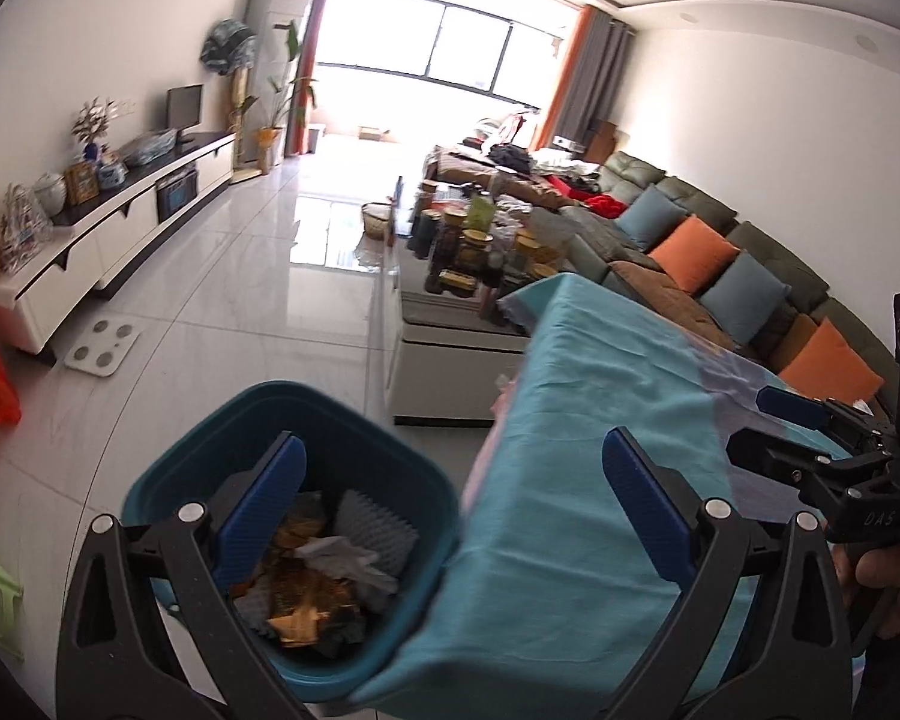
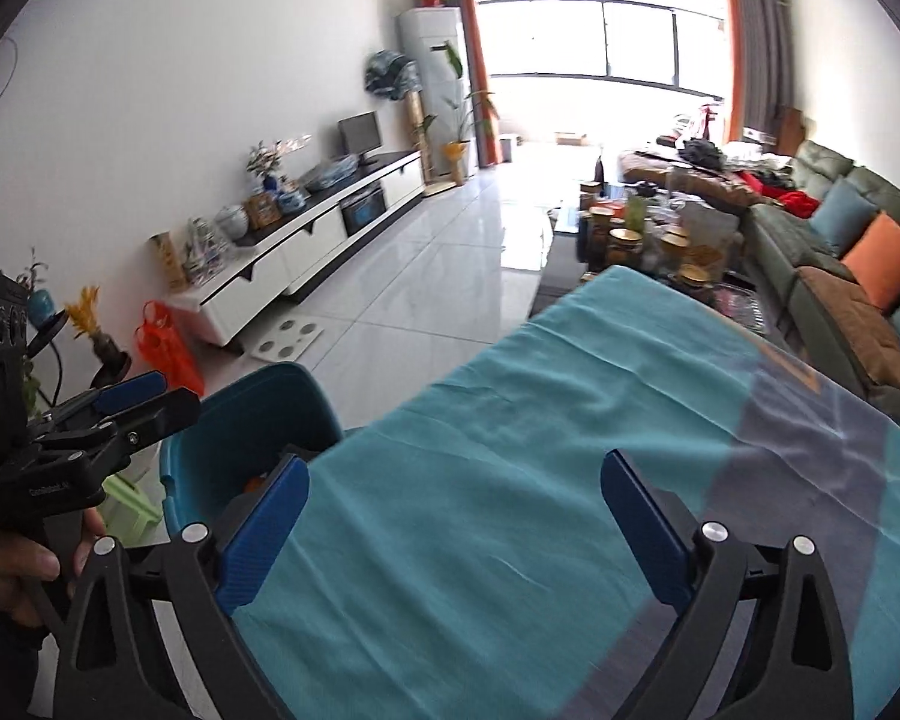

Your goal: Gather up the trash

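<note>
1. The left gripper (image 1: 453, 501), tilted downward, hangs with jaws spread wide and empty above the teal plastic trash bin (image 1: 222, 420).
2. The bin stands upright on the floor, mouth up, just beside the teal cloth-covered table (image 1: 600, 420), holding crumpled scraps (image 1: 324, 576).
3. The right gripper (image 2: 453, 525), likewise released, hovers over the table, whose long axis runs away toward the green sofa (image 2: 834, 222).

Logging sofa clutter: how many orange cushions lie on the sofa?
2: one orange cushion mid-sofa between two blue cushions, another nearer the camera. More may be hidden.
</note>
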